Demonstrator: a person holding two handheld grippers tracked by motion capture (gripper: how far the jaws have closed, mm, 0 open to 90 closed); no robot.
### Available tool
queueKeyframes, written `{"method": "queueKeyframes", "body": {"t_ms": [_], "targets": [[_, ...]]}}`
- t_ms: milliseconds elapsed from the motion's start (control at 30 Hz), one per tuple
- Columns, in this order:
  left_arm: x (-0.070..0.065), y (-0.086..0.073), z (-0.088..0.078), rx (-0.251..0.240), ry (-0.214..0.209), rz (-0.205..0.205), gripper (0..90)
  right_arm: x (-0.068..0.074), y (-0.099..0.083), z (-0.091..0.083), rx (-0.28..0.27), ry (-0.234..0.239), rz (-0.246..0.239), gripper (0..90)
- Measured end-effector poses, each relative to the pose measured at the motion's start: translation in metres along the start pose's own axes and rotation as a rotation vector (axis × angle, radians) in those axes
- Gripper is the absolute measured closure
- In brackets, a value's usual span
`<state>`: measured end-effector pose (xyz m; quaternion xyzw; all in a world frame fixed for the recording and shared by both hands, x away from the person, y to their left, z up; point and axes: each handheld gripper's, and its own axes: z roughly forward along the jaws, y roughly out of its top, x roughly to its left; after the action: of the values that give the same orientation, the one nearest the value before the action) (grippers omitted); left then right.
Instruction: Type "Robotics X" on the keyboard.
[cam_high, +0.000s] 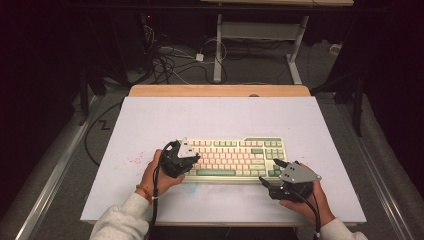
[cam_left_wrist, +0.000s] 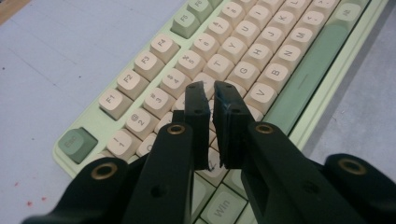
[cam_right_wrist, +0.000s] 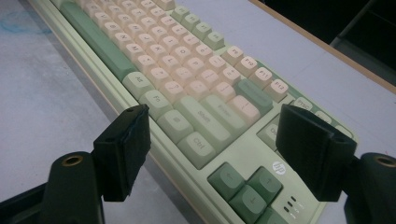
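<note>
A pale green keyboard (cam_high: 235, 157) with cream and green keys lies on the white board, near its front. My left gripper (cam_high: 194, 161) rests over the keyboard's left end. In the left gripper view its jaws (cam_left_wrist: 208, 93) are shut with only a thin slit and nothing between them, hovering above the letter keys near the number row (cam_left_wrist: 159, 100). My right gripper (cam_high: 272, 172) is at the keyboard's front right corner. In the right gripper view it (cam_right_wrist: 215, 119) stands wide open, its jaws either side of the corner with the arrow keys (cam_right_wrist: 245, 186).
The white board (cam_high: 220, 115) covers a wooden table whose far edge (cam_high: 220, 90) shows. Red specks (cam_high: 132, 161) mark the board left of the keyboard. A faint blue smudge (cam_right_wrist: 23, 23) lies in front of it. Cables (cam_high: 170, 60) and table legs are on the floor beyond.
</note>
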<state>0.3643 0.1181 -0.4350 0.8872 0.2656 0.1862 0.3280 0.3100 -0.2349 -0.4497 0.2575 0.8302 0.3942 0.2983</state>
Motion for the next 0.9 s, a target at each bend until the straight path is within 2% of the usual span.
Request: {"method": "queueKeyframes", "body": {"t_ms": [500,733,900], "targets": [[0.007,-0.002,-0.002,-0.003,0.009,-0.019,81.5,0.0,0.0,0.001,0.006,0.005,-0.003,26.9],[0.007,-0.001,0.003,0.001,-0.001,-0.025,82.4,0.001,-0.001,0.002,0.012,0.008,-0.006,26.8],[0.007,-0.001,0.009,0.021,-0.007,-0.023,82.6,0.0,-0.001,0.002,0.011,0.009,-0.008,26.9]]}}
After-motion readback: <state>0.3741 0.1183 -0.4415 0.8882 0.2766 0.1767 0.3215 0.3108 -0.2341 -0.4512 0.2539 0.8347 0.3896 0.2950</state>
